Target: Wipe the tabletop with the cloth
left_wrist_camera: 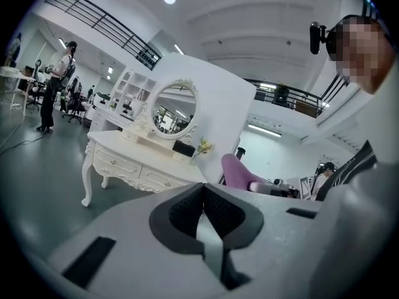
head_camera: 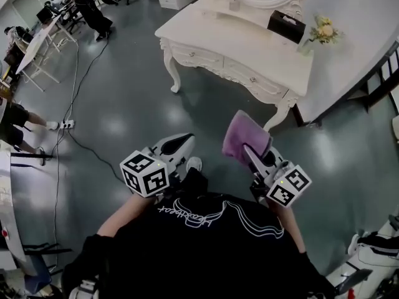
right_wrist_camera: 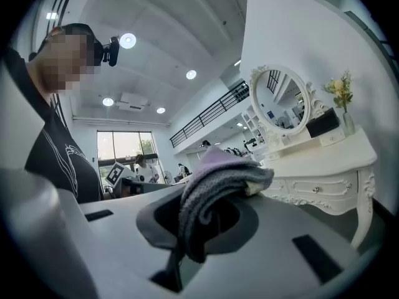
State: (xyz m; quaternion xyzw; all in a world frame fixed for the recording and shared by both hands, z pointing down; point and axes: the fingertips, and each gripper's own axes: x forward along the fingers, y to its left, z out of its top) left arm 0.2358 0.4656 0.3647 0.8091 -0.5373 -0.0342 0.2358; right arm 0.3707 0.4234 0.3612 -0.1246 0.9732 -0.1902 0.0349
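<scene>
Head view, well short of the dressing table (head_camera: 206,60) — cloth (head_camera: 242,136) clamped in the right gripper (head_camera: 252,154), left gripper (head_camera: 181,143) closed on nothing — wiping not yet begun, whole tabletop (head_camera: 240,39) left.

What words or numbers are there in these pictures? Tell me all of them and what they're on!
Black shirt: white curly writing, upside down in the head view, too blurred to read.
Two marker cubes: only black-and-white square patterns, no letters or numbers.
Black box on the dressing table: a tiny pale mark, too small to read.
Purple cloth: no writing.
</scene>
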